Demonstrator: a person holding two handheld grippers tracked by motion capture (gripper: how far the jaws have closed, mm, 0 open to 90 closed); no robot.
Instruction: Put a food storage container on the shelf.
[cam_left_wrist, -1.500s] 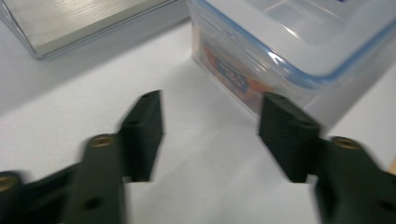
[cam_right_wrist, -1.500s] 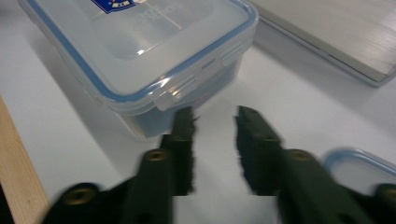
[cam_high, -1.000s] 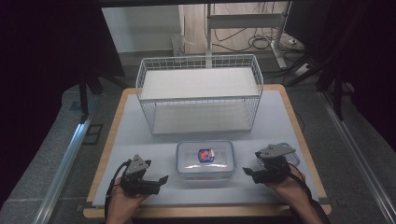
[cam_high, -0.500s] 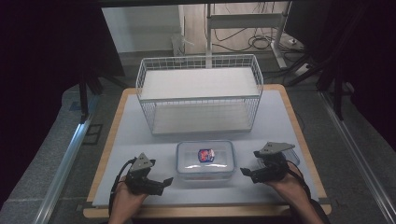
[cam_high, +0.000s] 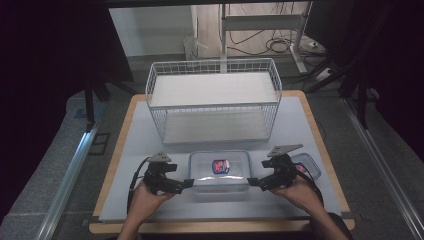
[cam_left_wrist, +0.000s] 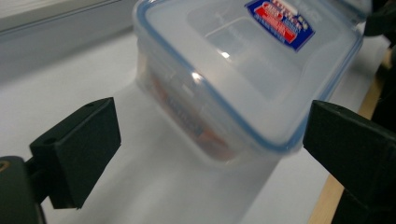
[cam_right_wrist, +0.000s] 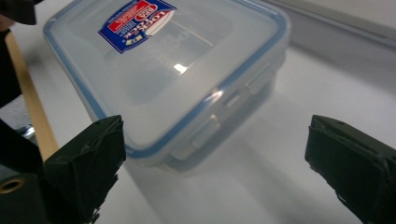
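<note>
The clear container sits between both grippers, seemingly untouched.

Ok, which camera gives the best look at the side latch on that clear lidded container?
The right gripper view: the side latch of the clear container sits close and sharp under the blue-rimmed lid. The left gripper view shows the opposite end, blurred, where a latch is hard to make out. The high view shows the whole container from above, too small to tell latches.
</note>
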